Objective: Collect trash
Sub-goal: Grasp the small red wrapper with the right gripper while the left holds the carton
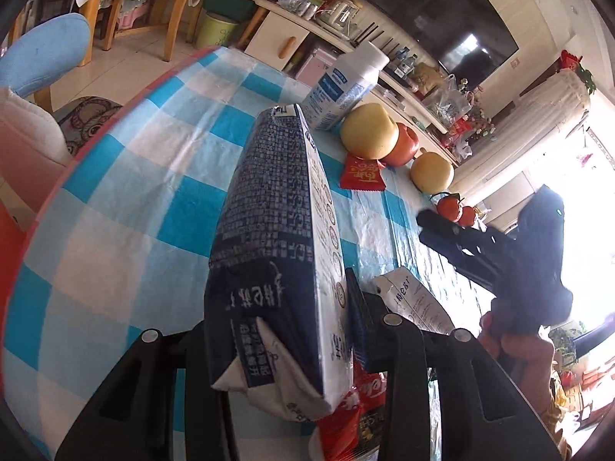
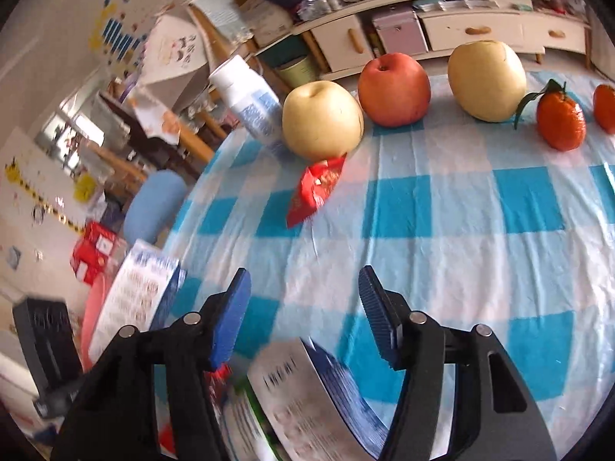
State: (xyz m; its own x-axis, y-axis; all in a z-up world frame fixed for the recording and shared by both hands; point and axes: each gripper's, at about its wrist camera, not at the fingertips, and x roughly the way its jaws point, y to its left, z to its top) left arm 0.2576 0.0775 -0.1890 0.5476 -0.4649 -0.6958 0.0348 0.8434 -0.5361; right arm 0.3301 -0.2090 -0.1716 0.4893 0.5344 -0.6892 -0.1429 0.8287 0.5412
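Observation:
My left gripper is shut on a flattened dark blue and white milk carton, held on edge above the checked tablecloth. That carton also shows at the left edge of the right wrist view. My right gripper is open, and its blue pads touch nothing. Below its fingers lies a second carton, blurred, also seen as a carton in the left wrist view. A red wrapper lies on the cloth in front of the fruit. Another red wrapper lies under the held carton.
A white and blue bottle stands at the table's far edge. Beside it sit two yellow pears, a red apple and two tangerines. Chairs and a low cabinet stand beyond the table.

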